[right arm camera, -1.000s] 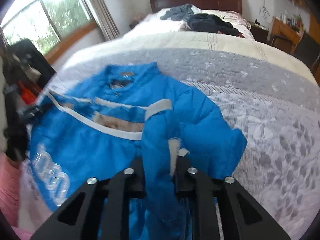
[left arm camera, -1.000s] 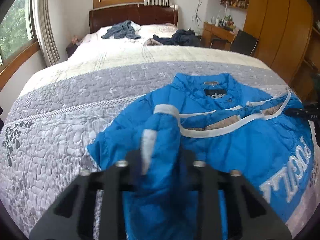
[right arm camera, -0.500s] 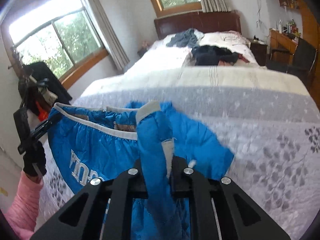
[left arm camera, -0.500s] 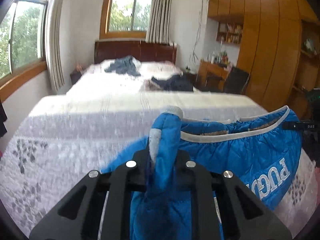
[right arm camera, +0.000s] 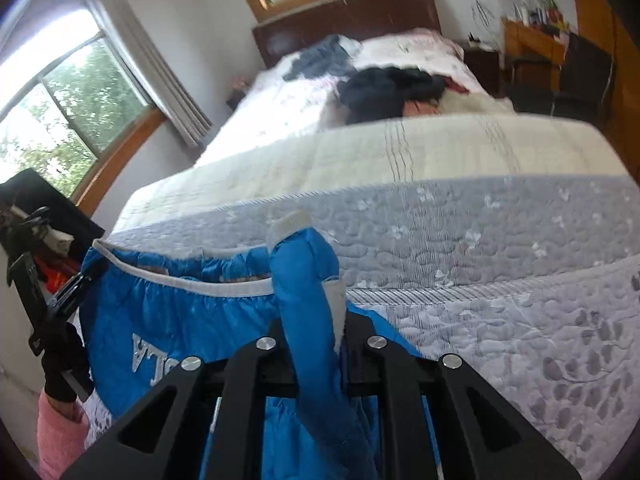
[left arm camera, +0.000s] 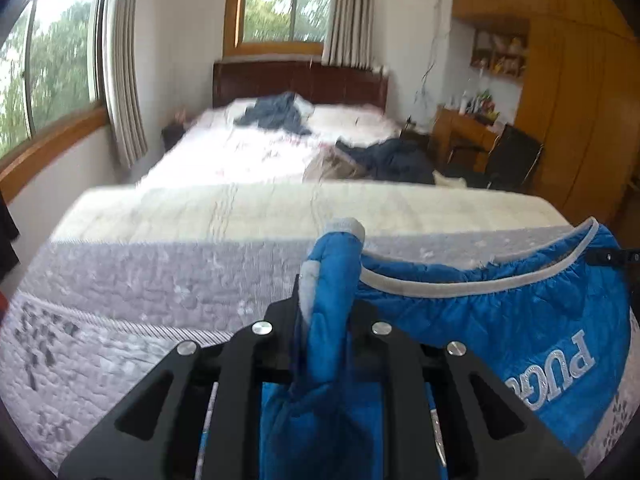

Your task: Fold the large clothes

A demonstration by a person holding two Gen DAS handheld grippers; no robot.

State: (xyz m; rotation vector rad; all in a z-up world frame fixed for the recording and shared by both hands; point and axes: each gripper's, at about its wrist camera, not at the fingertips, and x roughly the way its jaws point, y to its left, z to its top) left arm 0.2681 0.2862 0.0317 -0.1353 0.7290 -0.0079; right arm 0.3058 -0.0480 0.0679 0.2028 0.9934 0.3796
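A blue padded jacket (left arm camera: 500, 320) with white trim and white lettering hangs stretched between my two grippers above the grey quilted bed (left arm camera: 140, 280). My left gripper (left arm camera: 324, 300) is shut on a bunched fold of it with a white cuff on top. The same jacket (right arm camera: 200, 320) fills the lower left of the right wrist view, where my right gripper (right arm camera: 312, 312) is shut on another bunched fold. The left gripper (right arm camera: 60, 300) shows at the far left there, held by a hand in a pink sleeve (right arm camera: 56, 432). The jacket's lower part is hidden below the fingers.
Dark clothes (left arm camera: 276, 116) and another dark heap (left arm camera: 396, 160) lie on the far bed by the wooden headboard (left arm camera: 300, 80). A desk and black chair (left arm camera: 512, 156) stand at the right beside a wooden wardrobe (left arm camera: 580, 100). Windows with curtains are on the left.
Both grippers have risen and lifted the jacket off the bed; its body, flat on the quilt a second ago, now hangs between them. Both grips stay shut.
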